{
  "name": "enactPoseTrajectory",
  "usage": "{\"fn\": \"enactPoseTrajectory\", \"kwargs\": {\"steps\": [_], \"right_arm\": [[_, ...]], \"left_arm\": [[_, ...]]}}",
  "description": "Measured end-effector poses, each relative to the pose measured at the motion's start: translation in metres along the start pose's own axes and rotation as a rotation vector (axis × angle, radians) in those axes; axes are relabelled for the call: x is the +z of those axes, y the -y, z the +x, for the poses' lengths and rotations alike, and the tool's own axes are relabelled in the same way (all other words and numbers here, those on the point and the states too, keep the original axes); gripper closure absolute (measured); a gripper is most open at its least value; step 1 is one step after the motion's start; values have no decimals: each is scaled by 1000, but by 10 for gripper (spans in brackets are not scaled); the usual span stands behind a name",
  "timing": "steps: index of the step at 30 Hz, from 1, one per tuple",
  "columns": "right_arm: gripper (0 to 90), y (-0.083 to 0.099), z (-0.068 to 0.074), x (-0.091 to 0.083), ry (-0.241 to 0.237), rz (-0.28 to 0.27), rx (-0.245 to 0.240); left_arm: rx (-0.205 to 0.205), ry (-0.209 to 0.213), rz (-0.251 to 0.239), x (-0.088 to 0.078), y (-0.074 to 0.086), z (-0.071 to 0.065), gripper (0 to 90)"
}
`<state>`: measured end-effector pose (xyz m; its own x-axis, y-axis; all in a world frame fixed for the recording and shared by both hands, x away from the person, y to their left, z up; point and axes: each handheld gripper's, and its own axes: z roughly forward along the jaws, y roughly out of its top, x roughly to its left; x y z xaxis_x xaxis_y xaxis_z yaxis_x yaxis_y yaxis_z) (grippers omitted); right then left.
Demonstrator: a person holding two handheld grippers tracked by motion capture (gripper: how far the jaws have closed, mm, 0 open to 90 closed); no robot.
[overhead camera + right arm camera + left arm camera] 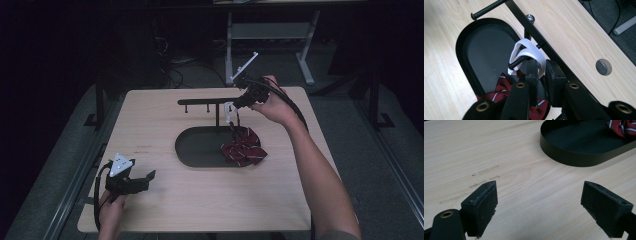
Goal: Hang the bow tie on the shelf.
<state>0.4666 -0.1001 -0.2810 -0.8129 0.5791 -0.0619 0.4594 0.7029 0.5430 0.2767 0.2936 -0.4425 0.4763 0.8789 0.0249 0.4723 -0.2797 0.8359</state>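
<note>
Wooden table (165, 205), black oval tray (197, 146) holding striped bow tie (244, 146)

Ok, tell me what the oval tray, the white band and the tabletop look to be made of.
Oval tray: likely thin sheet metal, matte black; the wall is thin and even.
White band: woven elastic or fabric, judging by its fine ribbing and soft loops over the peg.
Tabletop: pale wood or wood-look laminate, with visible grain.

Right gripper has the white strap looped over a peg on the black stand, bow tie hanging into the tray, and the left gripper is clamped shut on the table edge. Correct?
Not quite. The left gripper is open and holds nothing: the left gripper view shows its fingers spread wide above bare table. The rest stands: the right gripper pinches the white strap at the stand's peg, with the bow tie over the tray.
</note>
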Motion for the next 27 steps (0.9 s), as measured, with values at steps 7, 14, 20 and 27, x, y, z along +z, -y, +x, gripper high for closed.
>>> {"fn": "enactPoseTrajectory", "kwargs": {"steps": [7,14,20,27], "right_arm": [[763,2,2,0,-7,-2,0],[738,6,2,0,-13,-4,-4],[716,10,2,-2,-21,-6,-2],[702,13,3,-3,-34,-12,-2]], "left_arm": [[0,0,0,0,0,0,135],[0,-1,-1,0,0,-1,136],[4,0,2,0,0,-1,136],[5,0,-1,0,-1,-2,136]]}}
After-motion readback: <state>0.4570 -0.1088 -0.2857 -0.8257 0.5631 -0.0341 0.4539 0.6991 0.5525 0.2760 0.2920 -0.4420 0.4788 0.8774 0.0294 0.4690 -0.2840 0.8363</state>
